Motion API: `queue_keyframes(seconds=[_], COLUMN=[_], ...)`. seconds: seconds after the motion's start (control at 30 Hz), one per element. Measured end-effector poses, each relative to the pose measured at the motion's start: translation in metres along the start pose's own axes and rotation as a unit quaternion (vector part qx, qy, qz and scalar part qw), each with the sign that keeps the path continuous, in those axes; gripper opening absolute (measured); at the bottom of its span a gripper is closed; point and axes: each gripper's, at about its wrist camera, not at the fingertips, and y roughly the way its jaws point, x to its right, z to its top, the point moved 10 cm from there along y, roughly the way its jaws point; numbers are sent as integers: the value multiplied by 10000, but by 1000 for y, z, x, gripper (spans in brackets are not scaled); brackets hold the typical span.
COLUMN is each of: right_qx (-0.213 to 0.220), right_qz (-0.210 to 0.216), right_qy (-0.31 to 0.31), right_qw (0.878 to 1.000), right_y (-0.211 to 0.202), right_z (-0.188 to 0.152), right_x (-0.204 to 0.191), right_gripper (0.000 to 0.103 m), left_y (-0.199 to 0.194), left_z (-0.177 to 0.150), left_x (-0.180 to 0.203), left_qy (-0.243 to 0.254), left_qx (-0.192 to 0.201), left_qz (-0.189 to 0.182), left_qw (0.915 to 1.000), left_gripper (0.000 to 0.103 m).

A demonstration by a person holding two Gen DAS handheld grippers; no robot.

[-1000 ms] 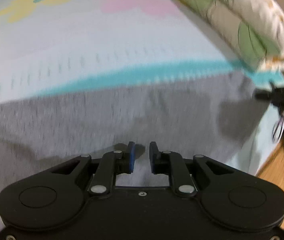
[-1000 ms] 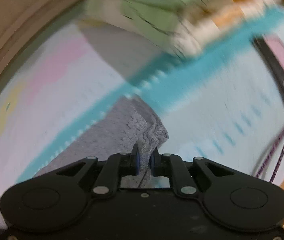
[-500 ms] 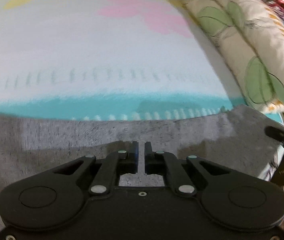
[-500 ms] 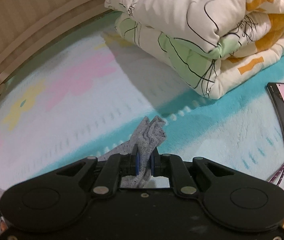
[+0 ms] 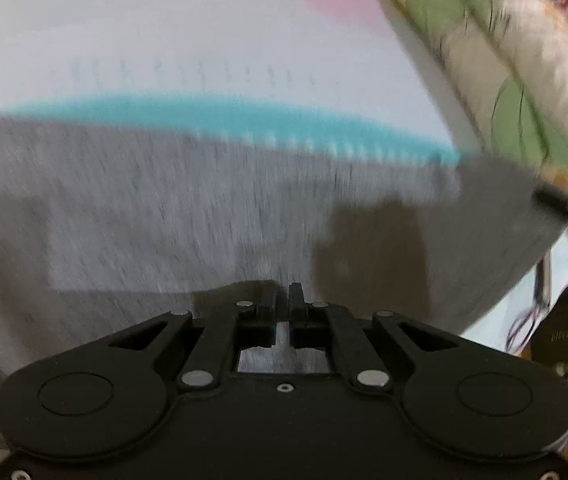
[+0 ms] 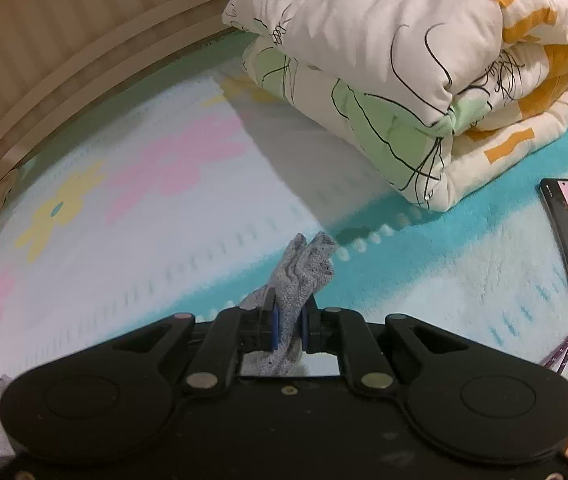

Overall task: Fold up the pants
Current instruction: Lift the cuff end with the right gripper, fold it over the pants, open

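My left tongs (image 5: 282, 300) have dropped closer onto the soft grey knitted pants (image 5: 204, 216) and their jaws, apart a second ago, are now drawn nearly together with a sliver of grey cloth showing in the slot, so I'd call that a pinch on the fabric, though the blur keeps me from swearing to it. My right tongs (image 6: 287, 322) have lifted, clamped tight on a bunched corner of the same grey pants (image 6: 303, 272), which stands up between the blue pads above the fluffy white and turquoise flower-patterned blanket (image 6: 164, 220). As I read it, both ends are gathered and the fold itself is barely begun: the wide grey panel lies spread flat ahead of my left tongs, reaching towards the rolled cream quilt with green leaves (image 6: 403, 80).
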Motion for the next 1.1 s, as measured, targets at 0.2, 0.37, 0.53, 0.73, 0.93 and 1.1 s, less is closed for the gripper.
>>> queue_keyframes(seconds=[0.2,0.37,0.53,0.73,0.93,1.1], right_qx=[-8,-26,-66,-17,290,592], right_qz=[21,7,-5,-48,327,961], right_qy=[-36,-34,-1,-123,-835,-1808], right_qw=[10000,10000,10000,9999,9955,9770], right_y=[2,4,3,-2,-32,-67], right_z=[0,0,0,3,3,-21], right_x=[-2,-1,-2,-16,-84,-183], right_gripper=[11,11,11,11,11,12], left_y=[-9,-32,-10,-20,-65,-115], left_z=[-17,-10,-28,-32,12,39], left_x=[9,6,0,10,-61,-128], left_qy=[185,392,367,520,-327,-774], left_qx=[-73,635,278,-141,437,1084], left_qz=[-21,236,234,-210,233,680], left_qw=[9998,9969,9987,9983,9982,9888], left_gripper=[7,6,6,6,6,6])
